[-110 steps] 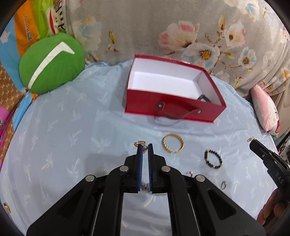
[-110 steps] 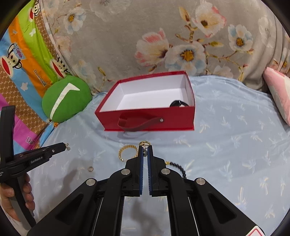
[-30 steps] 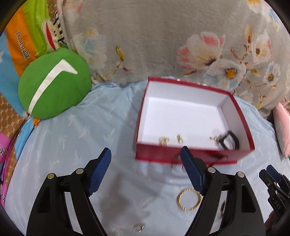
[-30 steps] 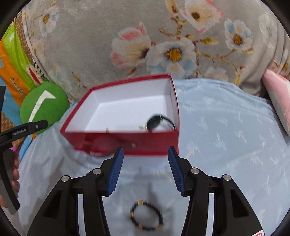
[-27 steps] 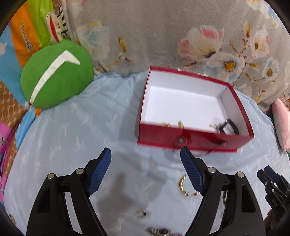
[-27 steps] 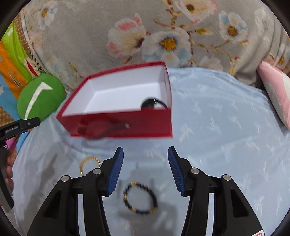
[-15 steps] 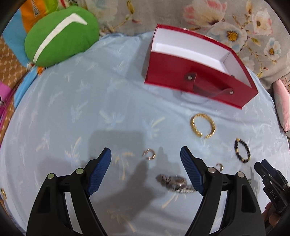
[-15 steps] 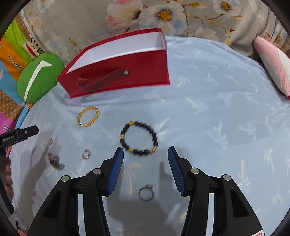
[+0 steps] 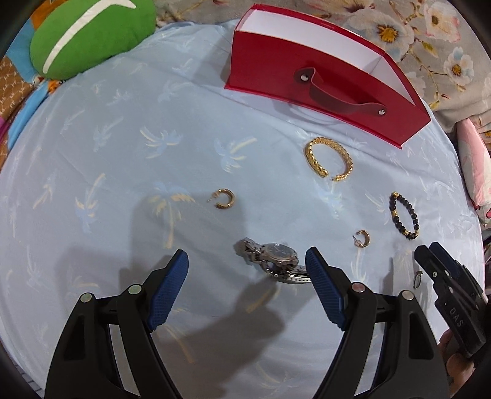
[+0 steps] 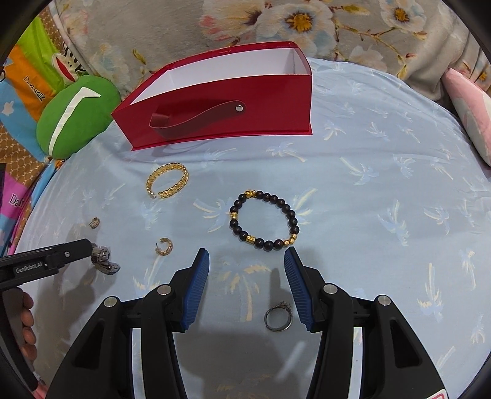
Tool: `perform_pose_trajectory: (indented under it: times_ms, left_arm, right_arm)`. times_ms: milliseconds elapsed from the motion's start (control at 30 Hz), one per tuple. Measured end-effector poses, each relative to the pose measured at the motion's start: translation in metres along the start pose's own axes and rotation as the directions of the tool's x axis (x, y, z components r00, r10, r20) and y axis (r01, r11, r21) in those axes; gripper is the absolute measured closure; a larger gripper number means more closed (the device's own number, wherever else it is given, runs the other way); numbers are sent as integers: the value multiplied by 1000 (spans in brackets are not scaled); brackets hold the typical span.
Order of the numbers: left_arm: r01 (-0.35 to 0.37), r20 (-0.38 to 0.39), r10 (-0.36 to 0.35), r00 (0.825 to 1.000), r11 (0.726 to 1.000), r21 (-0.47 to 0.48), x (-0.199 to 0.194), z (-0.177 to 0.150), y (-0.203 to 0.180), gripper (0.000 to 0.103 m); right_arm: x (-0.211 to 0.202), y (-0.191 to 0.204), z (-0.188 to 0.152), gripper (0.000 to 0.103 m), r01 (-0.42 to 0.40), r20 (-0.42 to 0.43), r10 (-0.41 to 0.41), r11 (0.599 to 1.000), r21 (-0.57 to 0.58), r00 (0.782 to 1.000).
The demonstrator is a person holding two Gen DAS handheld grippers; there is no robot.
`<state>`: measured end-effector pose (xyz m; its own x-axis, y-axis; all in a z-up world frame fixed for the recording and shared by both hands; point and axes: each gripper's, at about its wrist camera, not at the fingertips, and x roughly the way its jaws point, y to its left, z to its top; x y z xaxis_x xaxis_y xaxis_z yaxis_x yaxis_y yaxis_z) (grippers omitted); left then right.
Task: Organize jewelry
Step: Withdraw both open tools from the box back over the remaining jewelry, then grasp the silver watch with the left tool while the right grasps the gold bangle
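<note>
Jewelry lies on a light blue sheet in front of a red box [image 9: 322, 73] [image 10: 214, 116]. My left gripper [image 9: 247, 267] is open, low over a silver watch [image 9: 271, 259] [image 10: 104, 261] that sits just ahead of its right finger. A gold hoop earring [image 9: 224, 199] [image 10: 94, 222] and a gold braided bangle [image 9: 328, 158] [image 10: 167, 181] lie beyond. My right gripper [image 10: 247, 264] is open, just short of the black bead bracelet [image 10: 264, 219] [image 9: 403, 219]. A silver ring [image 10: 278, 317] lies between its fingers. A second gold earring [image 10: 164, 246] [image 9: 362, 238] lies to its left.
A green round cushion [image 9: 89, 33] [image 10: 76, 113] sits at the back left. A floral grey blanket [image 10: 276, 21] rises behind the box. A pink pillow [image 10: 469, 104] lies at the right edge. A hand [image 10: 21, 319] holds the left gripper.
Both grippers have dropped and tilted down from over the box toward the sheet. The box's inside has gone out of view; the watch, ring and bracelet have come close.
</note>
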<state>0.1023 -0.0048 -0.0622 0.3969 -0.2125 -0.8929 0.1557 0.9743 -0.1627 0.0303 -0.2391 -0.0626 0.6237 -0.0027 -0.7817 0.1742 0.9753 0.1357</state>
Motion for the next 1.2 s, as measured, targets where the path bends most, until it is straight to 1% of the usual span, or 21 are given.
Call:
perform_pose_trajectory:
  times_ms: [133,200,233,267,300,333,367,400,433,467,500,600,667,767,867,900,967,1033,1067,1133,1200]
  left_arm:
    - [16,-32,-17,999,1000,-23,13,-2,-5,27]
    - [-6,-18,6,1000,1000,-8,14,-3,-10,29]
    - [-16,-15,16,1000,1000,2,14,-3,-13,32]
    - [-25,-8,25,1000,1000,16,14,-5,-16,39]
    - [-33,-3,33,999,999,33,14,-5,-19,42]
    - [-36,0,36,999,998,49,13,-6,-22,49]
    - [-41,5,41,999,997,69,13,-7,-25,61]
    - [-40,6,39,999,996,79,12,-8,-26,63]
    - [-31,3,30,1000,996,82,12,-8,-26,68]
    - [-15,1,15,1000,996,83,11,-8,-25,86]
    - [-5,-5,6,1000,997,82,11,-8,-24,91]
    - [18,-16,-17,1000,998,66,8,-7,-17,91]
    - [19,-10,-18,1000,998,60,4,-8,-12,92]
    - [21,-2,-21,1000,998,55,-3,-7,-5,92]
    - [16,13,-16,1000,999,46,-9,-5,4,92]
    - [14,18,-14,1000,999,43,-11,-5,6,92]
    - [17,26,-18,1000,999,36,-15,-2,12,92]
    - [18,34,-18,999,999,28,-17,0,16,92]
    - [14,39,-14,999,1000,25,-19,2,18,92]
    - [11,44,-12,999,1000,22,-19,3,21,92]
    - [13,45,-14,999,1000,13,-20,5,25,92]
  right_arm:
    - [-5,-6,-3,53,10,0,-10,1000,14,1000]
    - [-7,-10,-4,53,16,0,-16,1000,22,1000]
    - [-7,-11,-5,53,17,-2,-17,1000,25,1000]
    - [-7,-12,-5,53,16,-4,-16,1000,27,1000]
    - [-7,-12,-5,53,16,-5,-15,999,28,1000]
    - [-6,-13,-5,53,15,-6,-15,999,29,1000]
    - [-6,-13,-4,53,12,-9,-12,1000,29,1000]
    - [-4,-11,-3,53,6,-10,-6,1000,28,1000]
    - [-3,-9,-1,53,-2,-10,2,1000,26,1000]
    - [-1,-7,1,53,-10,-10,10,1000,22,1000]
    - [1,-3,5,52,-21,-9,21,1000,14,1000]
    - [11,12,18,52,-51,-13,50,999,-14,999]
    - [18,23,28,52,-70,-7,70,997,-32,998]
    - [30,42,44,53,-74,6,74,995,-62,997]
    - [45,53,62,53,-80,7,81,995,-66,997]
    - [51,56,68,54,-78,6,79,995,-63,997]
    - [64,62,78,59,-79,-6,79,995,-61,997]
    - [76,68,84,71,-77,-25,76,995,-65,997]
    - [82,71,86,74,-71,-34,69,995,-71,997]
    - [92,73,86,85,-65,-53,61,995,-78,997]
    - [100,74,85,91,-65,-72,59,995,-75,996]
